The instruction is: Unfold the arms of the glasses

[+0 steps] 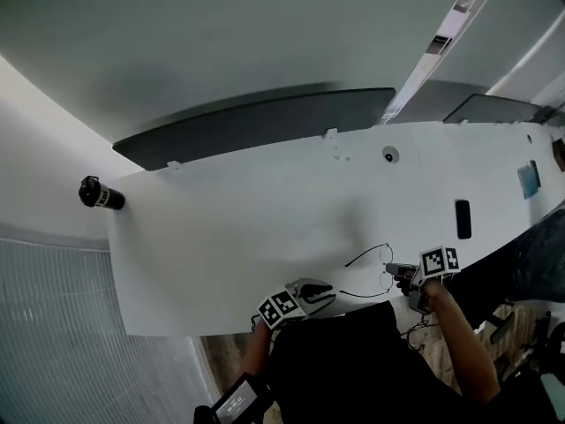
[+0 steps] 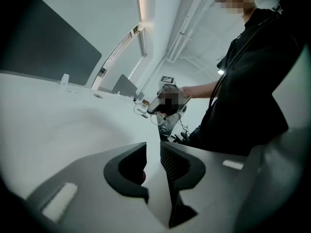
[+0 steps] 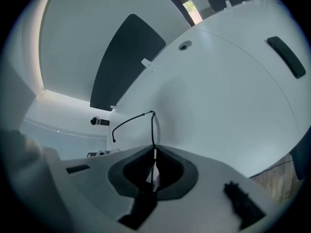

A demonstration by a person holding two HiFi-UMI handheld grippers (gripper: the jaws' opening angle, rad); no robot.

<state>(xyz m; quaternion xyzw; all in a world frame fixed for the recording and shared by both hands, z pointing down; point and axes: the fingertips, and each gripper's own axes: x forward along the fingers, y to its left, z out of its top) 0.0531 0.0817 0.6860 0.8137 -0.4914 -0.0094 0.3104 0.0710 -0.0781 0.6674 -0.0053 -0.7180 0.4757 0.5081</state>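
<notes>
The thin wire glasses (image 1: 378,270) lie low over the white table (image 1: 247,228) near its front edge. One arm (image 1: 364,254) swings out to the left, and the other arm (image 1: 362,293) runs along the edge. My right gripper (image 1: 402,275) is shut on the frame at the lens. In the right gripper view the wire rim (image 3: 154,130) rises from between the pads, with one arm (image 3: 130,122) curving left. My left gripper (image 1: 327,292) stands open beside the lower arm's tip. The gap between its jaws (image 2: 153,152) holds nothing. Seen from it, the glasses (image 2: 145,111) hang far off.
A black cylinder (image 1: 100,193) sits off the table's left corner. A flat black slab (image 1: 463,218), a blue item (image 1: 529,180) and a small round fitting (image 1: 389,155) lie on the right and far side. A dark panel (image 1: 256,126) runs behind the table.
</notes>
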